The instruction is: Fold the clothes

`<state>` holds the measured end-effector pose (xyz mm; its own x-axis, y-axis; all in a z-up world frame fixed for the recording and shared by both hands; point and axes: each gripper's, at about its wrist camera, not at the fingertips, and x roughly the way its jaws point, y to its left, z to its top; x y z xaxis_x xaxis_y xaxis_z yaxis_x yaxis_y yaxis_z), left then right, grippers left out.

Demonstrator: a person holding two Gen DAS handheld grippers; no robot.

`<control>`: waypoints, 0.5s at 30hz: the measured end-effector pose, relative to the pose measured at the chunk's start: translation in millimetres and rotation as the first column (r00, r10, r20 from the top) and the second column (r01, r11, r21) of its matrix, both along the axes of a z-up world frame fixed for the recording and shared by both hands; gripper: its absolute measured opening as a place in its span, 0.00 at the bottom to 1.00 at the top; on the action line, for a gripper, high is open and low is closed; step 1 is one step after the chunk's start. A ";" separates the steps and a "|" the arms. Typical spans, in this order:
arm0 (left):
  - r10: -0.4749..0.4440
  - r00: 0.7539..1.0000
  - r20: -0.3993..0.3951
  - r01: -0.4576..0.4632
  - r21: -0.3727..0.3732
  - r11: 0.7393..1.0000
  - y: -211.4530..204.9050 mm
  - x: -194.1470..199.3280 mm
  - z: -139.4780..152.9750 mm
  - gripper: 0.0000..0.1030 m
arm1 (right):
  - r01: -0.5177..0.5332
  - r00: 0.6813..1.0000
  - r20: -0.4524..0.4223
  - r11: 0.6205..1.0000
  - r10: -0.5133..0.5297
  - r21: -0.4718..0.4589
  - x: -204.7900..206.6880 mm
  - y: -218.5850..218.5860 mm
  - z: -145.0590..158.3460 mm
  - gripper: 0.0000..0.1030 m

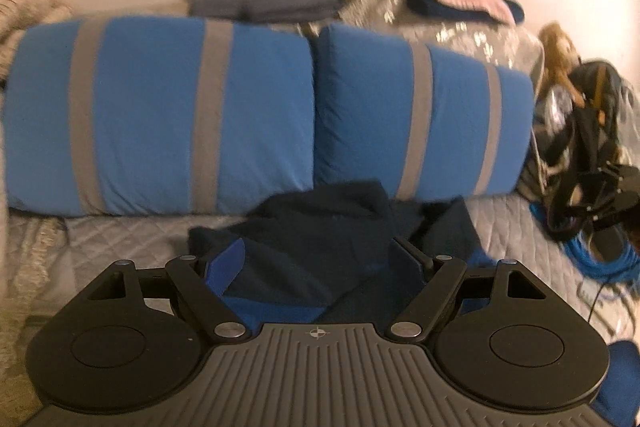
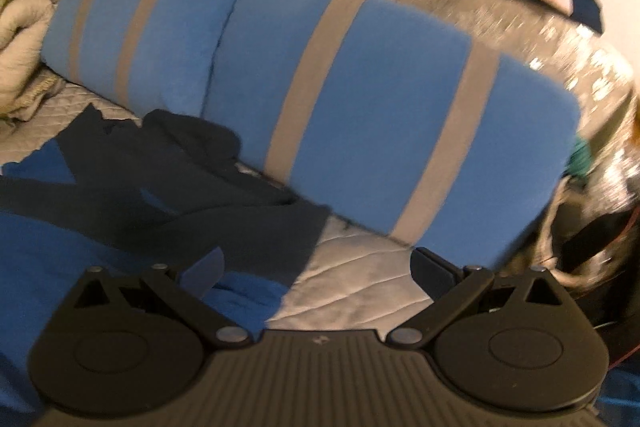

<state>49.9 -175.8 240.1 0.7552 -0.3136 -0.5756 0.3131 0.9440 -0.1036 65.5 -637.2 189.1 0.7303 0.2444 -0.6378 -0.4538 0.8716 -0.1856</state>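
On the quilted bed, below the striped pillows, the navy-and-blue garment lies rumpled w/ both left gripper & right gripper spread wide, holding nothing; looks like pre-grasp stage, next needs each pinching an edge.

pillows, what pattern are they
Blue with grey stripes across each pillow; clearest in the left wrist view.

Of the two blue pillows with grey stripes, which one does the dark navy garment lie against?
The right-hand blue pillow with grey stripes: the dark navy garment bunches at its lower edge, while the left-hand pillow has bare quilt before it.
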 end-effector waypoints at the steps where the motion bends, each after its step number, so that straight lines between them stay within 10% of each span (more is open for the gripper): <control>1: -0.015 1.000 -0.014 0.015 0.001 1.000 -2.4 4.1 -6.2 0.77 | -0.006 1.000 -0.013 1.000 0.006 0.014 2.8 1.0 -5.9 1.00; 15: -0.236 0.950 -0.203 0.249 0.039 0.968 -34.6 65.8 -88.9 0.76 | -0.024 0.993 -0.111 0.989 0.040 0.144 36.6 5.6 -68.7 1.00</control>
